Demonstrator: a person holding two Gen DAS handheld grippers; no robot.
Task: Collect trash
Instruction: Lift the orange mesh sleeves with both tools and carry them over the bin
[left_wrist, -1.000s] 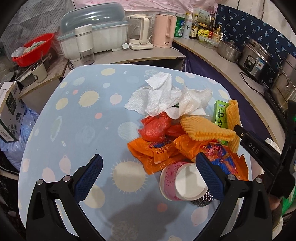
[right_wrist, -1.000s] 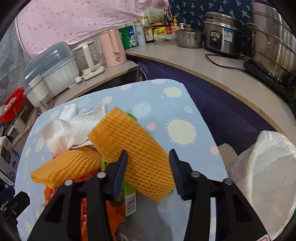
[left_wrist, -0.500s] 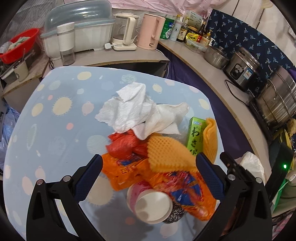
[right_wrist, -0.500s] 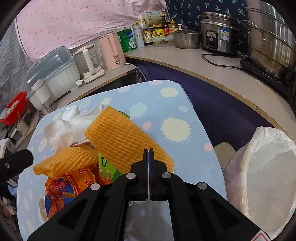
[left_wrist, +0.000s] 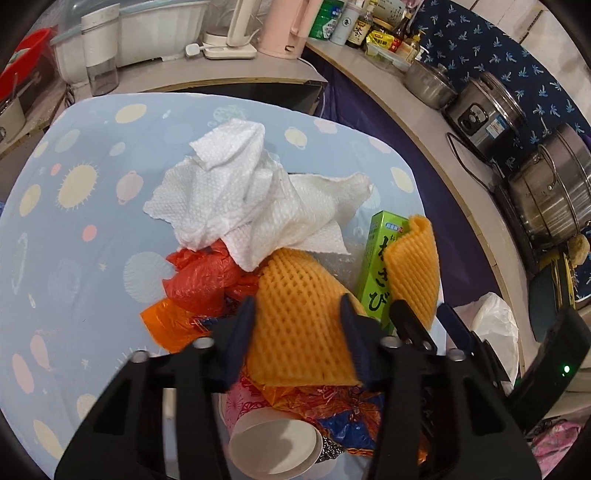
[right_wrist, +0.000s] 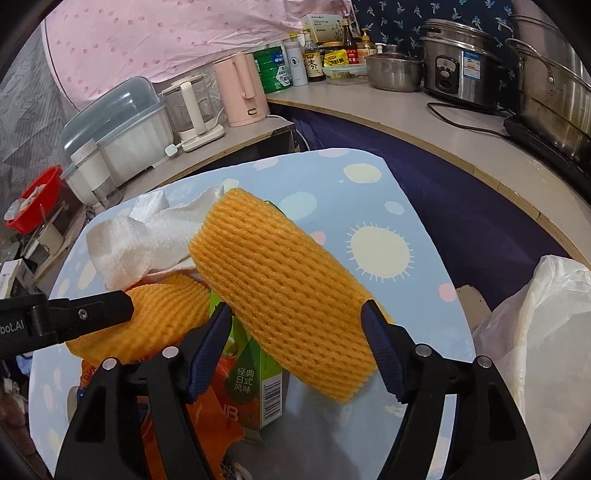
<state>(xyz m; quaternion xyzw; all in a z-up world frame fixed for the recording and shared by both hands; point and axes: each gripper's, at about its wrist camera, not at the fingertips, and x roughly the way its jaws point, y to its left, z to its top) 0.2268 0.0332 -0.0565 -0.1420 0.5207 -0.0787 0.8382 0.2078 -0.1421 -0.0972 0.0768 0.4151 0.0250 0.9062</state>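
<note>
Left wrist view: left claw (left_wrist: 297, 325) closing on the near orange foam fruit net (left_wrist: 295, 325), pads at its sides. It tops a trash pile on the blue patterned desk (left_wrist: 74, 258); crumpled white paper towels (left_wrist: 243, 195) behind, green carton (left_wrist: 380, 269) right.

Right wrist view: right claw (right_wrist: 297, 345) opening, the second orange foam net (right_wrist: 280, 280) between its pads, untouched. Desk edge right, white plastic bag (right_wrist: 535, 332) beyond.

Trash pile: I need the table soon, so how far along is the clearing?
Nothing looks cleared yet. The left gripper is closing around one orange foam net; the right gripper is opening around another. The paper towels, green carton, red bag, wrappers and cup remain.
</note>
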